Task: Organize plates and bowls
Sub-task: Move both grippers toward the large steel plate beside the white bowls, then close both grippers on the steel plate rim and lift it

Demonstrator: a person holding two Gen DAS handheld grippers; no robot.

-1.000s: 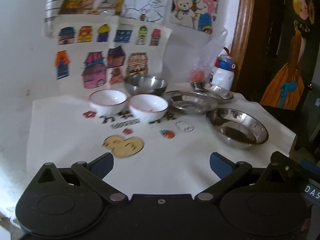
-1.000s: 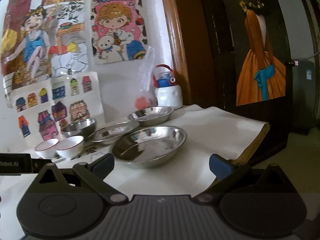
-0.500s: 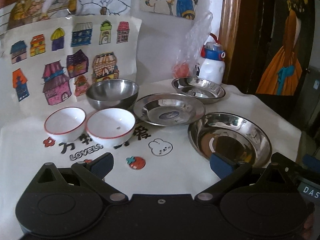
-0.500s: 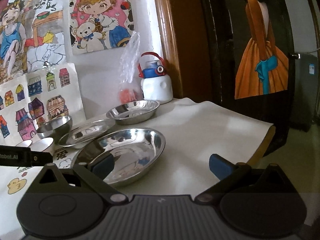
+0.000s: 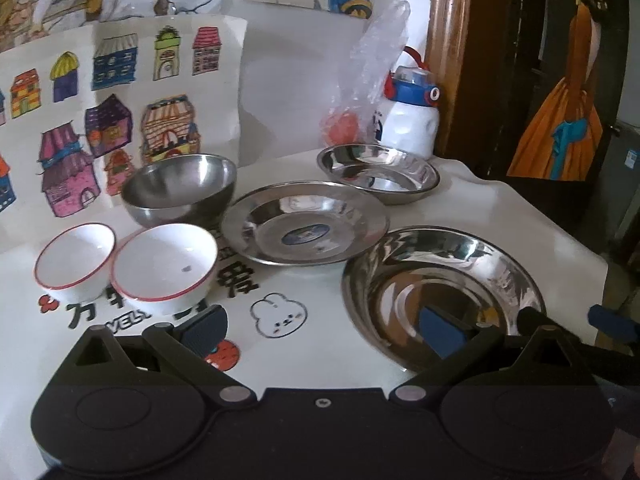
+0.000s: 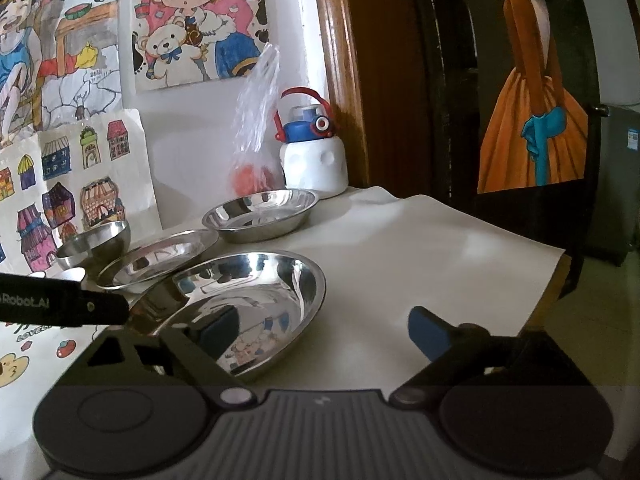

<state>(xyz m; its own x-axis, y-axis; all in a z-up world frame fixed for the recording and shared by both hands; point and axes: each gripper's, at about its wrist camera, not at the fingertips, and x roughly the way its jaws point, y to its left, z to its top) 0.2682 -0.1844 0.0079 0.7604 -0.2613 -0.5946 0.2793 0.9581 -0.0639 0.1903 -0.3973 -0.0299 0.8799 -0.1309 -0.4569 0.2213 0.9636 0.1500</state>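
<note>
Plates [image 5: 442, 286] lie flat, rims upward, both tools [image 5: 322, 326] [image 6: 324, 330] spread.

Large steel plate [image 5: 472, 268]: upright, nearest, empty | flat steel plate [image 5: 306, 228]: behind-left of it, blue label at centre | deep steel dish [image 5: 378, 174]: behind it | steel bowl [image 5: 180, 188]: far left-behind | two red-rimmed white bowls [image 5: 164, 268] [image 5: 74, 260]: left, touching.
</note>
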